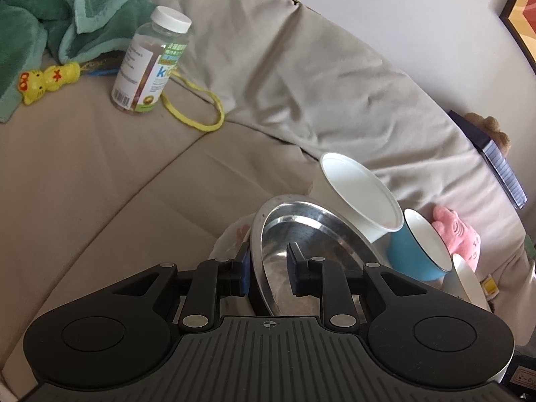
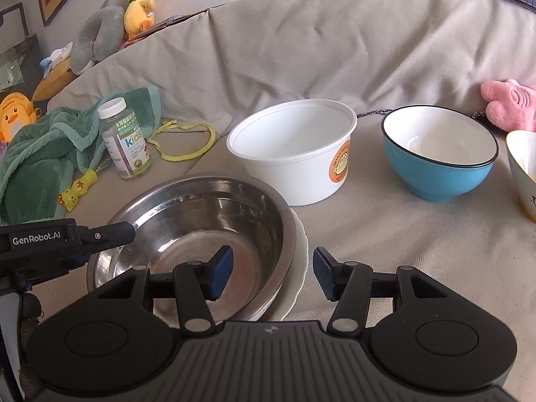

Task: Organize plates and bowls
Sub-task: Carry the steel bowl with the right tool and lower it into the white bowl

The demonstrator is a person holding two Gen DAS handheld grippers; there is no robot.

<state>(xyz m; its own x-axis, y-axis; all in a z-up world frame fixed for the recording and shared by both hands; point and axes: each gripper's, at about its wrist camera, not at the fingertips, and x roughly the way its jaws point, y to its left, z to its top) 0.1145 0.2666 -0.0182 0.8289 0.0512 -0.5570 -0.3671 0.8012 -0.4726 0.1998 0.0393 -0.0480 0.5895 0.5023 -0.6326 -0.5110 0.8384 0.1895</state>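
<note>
A steel bowl (image 2: 201, 221) rests in a white plate (image 2: 299, 268) on the beige sofa seat. My left gripper (image 1: 269, 273) is shut on the bowl's left rim (image 1: 259, 234), one finger outside and one inside; its fingertip (image 2: 129, 229) shows in the right wrist view. My right gripper (image 2: 273, 274) is open and straddles the bowl's near right rim and the plate's edge, touching neither. Behind stand a white plastic tub (image 2: 294, 154), a blue bowl (image 2: 439, 171) and a white bowl with a yellow rim (image 2: 522, 174) at the right edge.
On the left of the seat are a vitamin bottle (image 2: 125, 140), a green towel (image 2: 40, 157), a yellow toy (image 2: 77, 191) and a yellow cord (image 2: 187, 154). A pink plush (image 2: 509, 107) lies at the right, against the sofa's back cushion (image 2: 301, 50).
</note>
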